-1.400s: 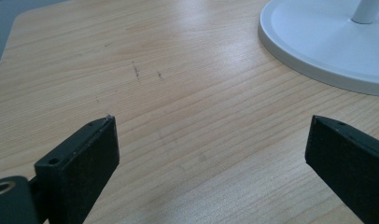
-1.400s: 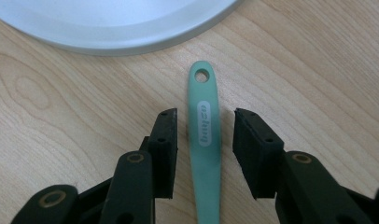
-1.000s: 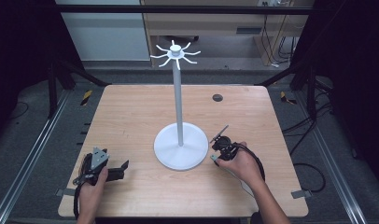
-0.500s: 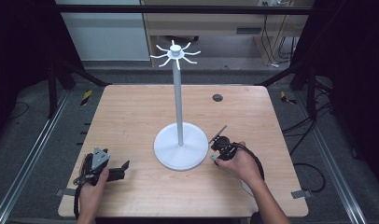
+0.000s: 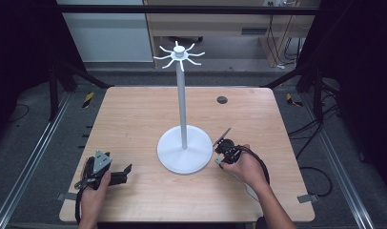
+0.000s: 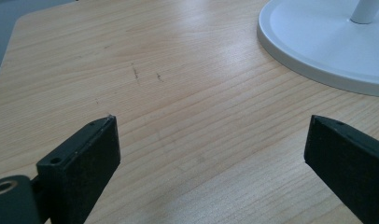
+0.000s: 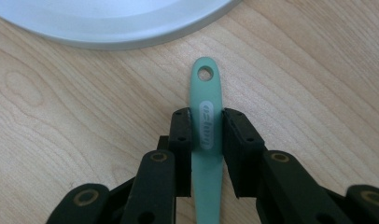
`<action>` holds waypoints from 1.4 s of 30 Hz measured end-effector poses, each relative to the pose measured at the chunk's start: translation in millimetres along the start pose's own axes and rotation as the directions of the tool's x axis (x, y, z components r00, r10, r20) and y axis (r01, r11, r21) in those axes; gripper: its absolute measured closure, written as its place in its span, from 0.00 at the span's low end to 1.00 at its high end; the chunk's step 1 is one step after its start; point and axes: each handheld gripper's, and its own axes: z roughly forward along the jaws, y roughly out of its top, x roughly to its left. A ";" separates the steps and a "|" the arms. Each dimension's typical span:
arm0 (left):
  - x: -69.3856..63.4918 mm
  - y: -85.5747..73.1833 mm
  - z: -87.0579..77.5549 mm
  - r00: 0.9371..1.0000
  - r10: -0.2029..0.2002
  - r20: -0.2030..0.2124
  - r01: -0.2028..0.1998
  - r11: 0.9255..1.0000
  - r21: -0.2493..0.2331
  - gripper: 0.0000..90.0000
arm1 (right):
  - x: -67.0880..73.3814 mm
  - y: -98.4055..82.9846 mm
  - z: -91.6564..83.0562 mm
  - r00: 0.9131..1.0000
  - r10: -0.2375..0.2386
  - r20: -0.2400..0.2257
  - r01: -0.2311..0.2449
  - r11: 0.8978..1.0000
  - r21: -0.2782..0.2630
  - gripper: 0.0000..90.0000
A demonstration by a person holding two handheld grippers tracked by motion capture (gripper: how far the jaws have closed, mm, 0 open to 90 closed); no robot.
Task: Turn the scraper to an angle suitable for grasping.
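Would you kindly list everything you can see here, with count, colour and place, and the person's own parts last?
Table: one, light wood, centre of the high view.
Stand: one, white, round base mid-table, tall pole topped with a ring of hooks.
Green handle: one, pale green with a hole at its end, lying on the table just off the stand's base, between the right gripper's jaws.
Small round dark thing: one, on the table's far right part; too small to identify.
Left gripper: one, black, jaws wide apart over bare wood, near-left of the table.
Right gripper: one, black, jaws closed on the green handle.
Hands: two, left and right, each holding a gripper.
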 end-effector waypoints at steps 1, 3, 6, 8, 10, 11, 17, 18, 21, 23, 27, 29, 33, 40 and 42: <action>0.1 0.0 -0.1 1.000 0.000 0.000 0.000 1.000 0.000 0.04 | -0.9 -0.7 -0.8 1.000 0.000 -0.004 0.000 1.000 -0.008 0.82; 0.3 0.0 -0.2 1.000 -0.001 0.001 0.001 1.000 0.000 0.03 | -2.1 -2.2 -4.4 1.000 0.013 -0.009 -0.013 1.000 -0.024 0.82; 0.0 -0.1 -0.2 1.000 -0.001 0.002 0.001 1.000 0.001 0.03 | -5.8 -4.6 -13.2 1.000 0.019 -0.010 -0.019 0.998 -0.059 0.82; -0.6 0.0 0.1 1.000 0.000 0.004 0.000 1.000 0.001 0.03 | -8.1 -6.6 -19.7 1.000 0.029 -0.011 -0.030 0.996 -0.082 0.83; -1.3 0.0 0.7 1.000 0.001 0.004 -0.001 1.000 0.002 0.03 | -13.2 -9.6 -28.7 0.999 0.040 -0.002 -0.040 0.992 -0.116 0.83; -1.6 0.1 0.7 1.000 0.005 0.004 -0.005 1.000 0.003 0.03 | -13.2 -9.6 -28.7 0.999 0.040 -0.002 -0.040 0.992 -0.116 0.83; -1.3 -0.4 -0.4 1.000 0.000 0.005 0.000 1.000 0.002 0.03 | -20.3 -14.9 -51.8 0.997 0.075 0.014 -0.071 0.979 -0.191 0.83; -1.2 -0.4 -0.5 1.000 0.000 0.006 0.000 1.000 0.003 0.03 | -22.4 -16.4 -59.8 0.996 0.083 0.017 -0.077 0.971 -0.224 0.83; -1.5 -0.5 -0.5 1.000 -0.001 0.005 0.001 1.000 0.002 0.03 | -24.7 -17.5 -67.1 0.996 0.091 0.014 -0.085 0.964 -0.253 0.83; -1.8 -0.6 -0.5 1.000 0.000 0.005 0.000 1.000 0.002 0.03 | -26.5 -17.8 -73.9 0.995 0.102 0.012 -0.095 0.956 -0.277 0.83; -1.7 -0.9 -1.2 1.000 0.000 0.005 0.000 1.000 0.002 0.03 | -30.9 -18.0 -85.8 0.993 0.116 0.018 -0.104 0.939 -0.327 0.83; -1.5 -1.0 -1.5 1.000 -0.002 0.006 0.002 1.000 0.002 0.03 | -33.7 -18.3 -91.0 0.993 0.113 0.019 -0.099 0.932 -0.350 0.83; -0.9 -1.1 -2.0 1.000 -0.007 -0.001 0.007 1.000 -0.003 0.03 | -36.8 -18.3 -99.5 0.992 0.128 0.021 -0.109 0.911 -0.397 0.83; -1.0 -1.2 -1.9 1.000 -0.004 0.002 0.004 1.000 -0.002 0.03 | -39.1 -19.0 -109.6 0.991 0.130 0.023 -0.104 0.877 -0.469 0.83; -0.8 -1.2 -1.9 1.000 -0.004 0.000 0.004 1.000 -0.002 0.03 | -39.5 -19.1 -112.2 0.991 0.130 0.026 -0.101 0.868 -0.487 0.83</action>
